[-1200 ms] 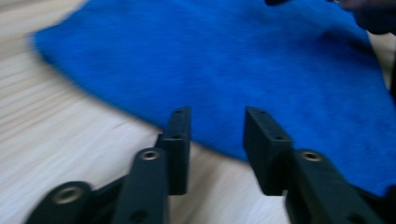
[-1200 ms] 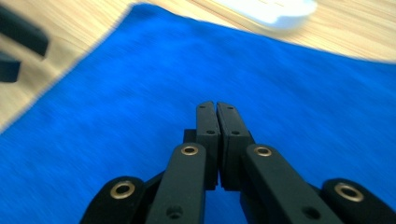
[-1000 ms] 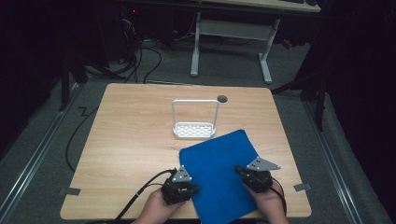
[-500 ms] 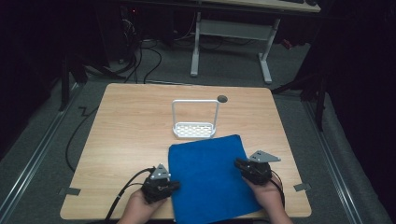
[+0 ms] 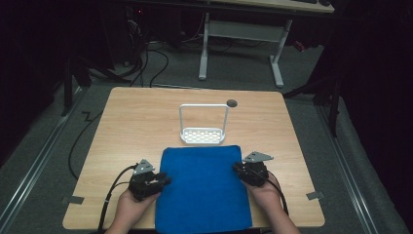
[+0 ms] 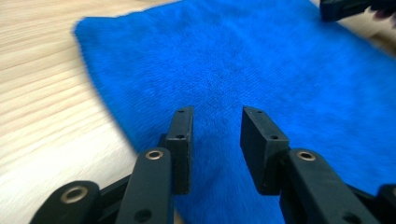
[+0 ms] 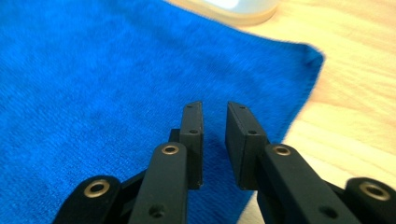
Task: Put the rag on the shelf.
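No readable writing anywhere. Blue towel point(image 5: 203, 187) lay flat on the table point(image 5: 141, 122), near edge, just below the white rack point(image 5: 203, 135). Left gripper point(image 6: 215, 140) sat over its left edge, jaws apart, empty. Right gripper point(image 7: 214, 140) over right edge, narrow gap, nothing held. High view alone showed both hands.

- A light wooden table point(image 5: 136, 126) stands on a grey floor point(image 5: 44, 161).
- A blue cloth point(image 5: 202, 187) lies flat on the table's near half, its near edge reaching the table's front edge.
- A small white rack point(image 5: 203, 131) with a tall handle stands just beyond the cloth.
- A dark round hole point(image 5: 232, 103) shows near the table's far edge.
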`<state>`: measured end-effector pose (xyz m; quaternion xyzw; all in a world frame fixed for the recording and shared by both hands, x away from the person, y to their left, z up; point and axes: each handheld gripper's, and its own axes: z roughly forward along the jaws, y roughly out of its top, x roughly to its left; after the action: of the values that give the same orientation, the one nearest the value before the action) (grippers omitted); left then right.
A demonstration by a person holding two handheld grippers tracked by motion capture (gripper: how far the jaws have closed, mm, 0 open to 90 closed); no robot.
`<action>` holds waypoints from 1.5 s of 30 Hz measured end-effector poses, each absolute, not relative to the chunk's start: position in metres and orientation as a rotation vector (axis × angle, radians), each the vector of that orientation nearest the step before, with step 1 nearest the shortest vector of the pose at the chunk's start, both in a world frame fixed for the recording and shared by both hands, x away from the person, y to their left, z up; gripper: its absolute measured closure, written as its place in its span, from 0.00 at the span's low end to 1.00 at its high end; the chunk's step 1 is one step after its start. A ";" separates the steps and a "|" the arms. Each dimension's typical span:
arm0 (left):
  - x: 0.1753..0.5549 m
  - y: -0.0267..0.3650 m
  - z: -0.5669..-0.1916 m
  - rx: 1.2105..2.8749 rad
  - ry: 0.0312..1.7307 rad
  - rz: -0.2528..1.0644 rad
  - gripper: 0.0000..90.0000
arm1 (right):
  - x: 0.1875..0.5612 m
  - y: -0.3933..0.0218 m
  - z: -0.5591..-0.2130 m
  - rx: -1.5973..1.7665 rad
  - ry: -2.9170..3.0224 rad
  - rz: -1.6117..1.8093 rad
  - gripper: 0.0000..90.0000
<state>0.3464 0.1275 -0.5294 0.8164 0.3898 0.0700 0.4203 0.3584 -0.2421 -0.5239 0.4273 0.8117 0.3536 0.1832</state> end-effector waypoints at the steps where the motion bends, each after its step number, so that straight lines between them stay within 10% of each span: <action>1: 0.346 0.125 -0.532 2.065 0.966 0.190 0.73 | 0.358 -0.240 -0.526 1.196 2.302 0.975 0.86; 35: 0.302 0.139 -0.530 2.109 0.879 0.090 0.77 | 0.298 -0.251 -0.525 1.130 2.412 1.029 0.78; 45: 0.337 0.155 -0.524 1.975 1.018 0.219 0.58 | 0.304 -0.265 -0.524 1.196 2.329 1.072 0.71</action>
<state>0.3369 0.1549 -0.5242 0.7947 0.4098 0.0882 0.4390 0.3045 -0.2652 -0.5235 0.4174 0.8133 0.3743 0.1556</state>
